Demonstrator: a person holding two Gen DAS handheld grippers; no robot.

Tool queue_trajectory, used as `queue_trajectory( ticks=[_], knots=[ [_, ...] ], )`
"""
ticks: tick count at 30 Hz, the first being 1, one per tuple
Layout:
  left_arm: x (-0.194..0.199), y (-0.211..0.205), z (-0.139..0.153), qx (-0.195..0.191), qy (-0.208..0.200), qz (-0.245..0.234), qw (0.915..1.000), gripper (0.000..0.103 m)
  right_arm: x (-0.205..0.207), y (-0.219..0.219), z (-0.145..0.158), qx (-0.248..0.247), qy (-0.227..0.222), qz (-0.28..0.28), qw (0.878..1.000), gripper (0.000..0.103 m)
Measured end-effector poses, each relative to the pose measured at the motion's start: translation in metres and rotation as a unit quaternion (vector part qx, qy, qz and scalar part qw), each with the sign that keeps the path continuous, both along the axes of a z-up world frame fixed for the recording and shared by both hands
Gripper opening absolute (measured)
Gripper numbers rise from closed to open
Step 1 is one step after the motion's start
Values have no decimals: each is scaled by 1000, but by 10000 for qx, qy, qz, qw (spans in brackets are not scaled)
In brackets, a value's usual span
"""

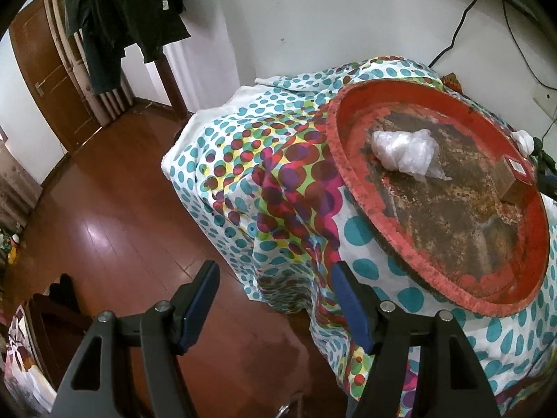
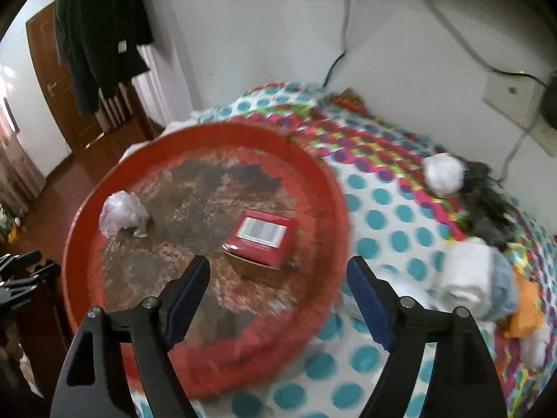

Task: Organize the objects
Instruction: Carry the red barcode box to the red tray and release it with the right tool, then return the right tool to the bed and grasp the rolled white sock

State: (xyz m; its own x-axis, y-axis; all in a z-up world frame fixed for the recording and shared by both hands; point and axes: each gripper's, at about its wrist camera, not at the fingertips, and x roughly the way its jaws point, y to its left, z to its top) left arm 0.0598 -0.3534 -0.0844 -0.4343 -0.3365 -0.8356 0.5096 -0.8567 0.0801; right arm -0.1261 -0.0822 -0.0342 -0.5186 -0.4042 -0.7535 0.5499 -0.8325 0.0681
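Observation:
A round red tray (image 2: 83, 209) with a worn brown middle lies on a table under a dotted cloth (image 2: 390, 216). In it lie a crumpled clear plastic bag (image 2: 120, 210) and a red box (image 2: 259, 240). My right gripper (image 2: 278, 271) is open and empty, just above the tray's near side, the box between and beyond its fingers. My left gripper (image 1: 273, 275) is open and empty, off the table's left edge over the floor. The tray (image 1: 336, 160), the bag (image 1: 403, 151) and the box (image 1: 515, 177) show in the left wrist view too.
On the cloth right of the tray lie a white crumpled wad (image 2: 444, 174), a dark feathery thing (image 2: 487, 205), a rolled white towel (image 2: 466, 278) and an orange item (image 2: 525, 313). Cables (image 2: 343, 45) hang on the wall. Dark clothes (image 1: 122, 17) hang by a wooden door (image 1: 52, 80).

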Motion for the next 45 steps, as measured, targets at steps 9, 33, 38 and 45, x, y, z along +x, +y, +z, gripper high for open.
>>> queue_trajectory(
  ticks=[9,33,38,45],
  knots=[
    [-2,9,0,-97,-24,-82,9999,69,6,141,6,335,240,-1150,9925,79],
    [-53,157,72,-355,-2,-1640,9858,69,-52,262,-54,444,-95,-1764,9833,48],
    [-81,208,72,-297,-92,-2144,9762,69,-52,265,-58,312,-99,-1655,9857,29],
    [-126,274,60,182,-283,-2793,9596,69,-42,276,-58,324,75,-1655,9856,26]
  ],
)
